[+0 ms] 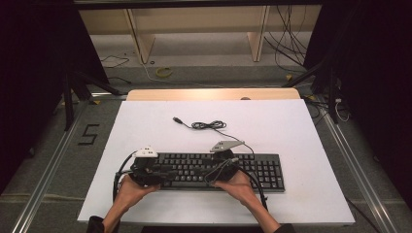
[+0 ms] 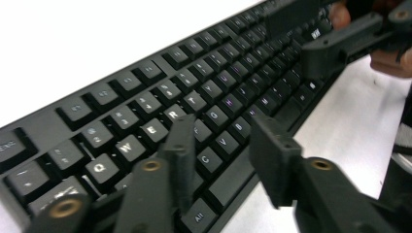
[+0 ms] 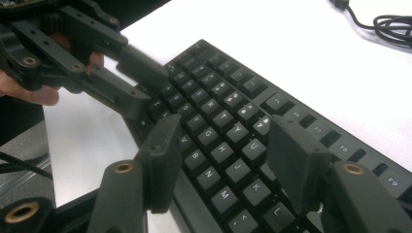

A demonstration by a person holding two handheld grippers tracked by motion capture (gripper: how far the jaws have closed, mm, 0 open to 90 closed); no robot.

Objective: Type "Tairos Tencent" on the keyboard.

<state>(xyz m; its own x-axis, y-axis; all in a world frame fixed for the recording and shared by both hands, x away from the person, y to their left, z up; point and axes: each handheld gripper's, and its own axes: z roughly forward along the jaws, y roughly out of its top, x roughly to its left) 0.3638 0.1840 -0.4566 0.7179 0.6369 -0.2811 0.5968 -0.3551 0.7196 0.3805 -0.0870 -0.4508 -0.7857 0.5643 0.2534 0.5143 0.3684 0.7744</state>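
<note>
A black keyboard (image 1: 265, 171) lies across the near part of the white table top. My left gripper (image 1: 165, 173) hovers low over its left end, jaws apart above the letter keys (image 2: 204, 92), with nothing clamped between them. My right gripper (image 1: 210, 174) reaches in from the right over the middle keys (image 3: 228, 111), jaws also spread wide and gripping nothing. In the left gripper view my own jaws (image 2: 221, 128) frame the C and V keys, and the right gripper (image 2: 335, 43) shows farther off. In the right gripper view the left gripper (image 3: 141, 77) sits beyond my own jaws (image 3: 226, 126).
The keyboard's cable (image 1: 209, 125) lies coiled behind it, its USB plug (image 1: 178, 119) loose on the white board (image 1: 291, 126). A wooden strip (image 1: 214, 94) edges the far side. Metal rails run along both sides, with floor cables beyond.
</note>
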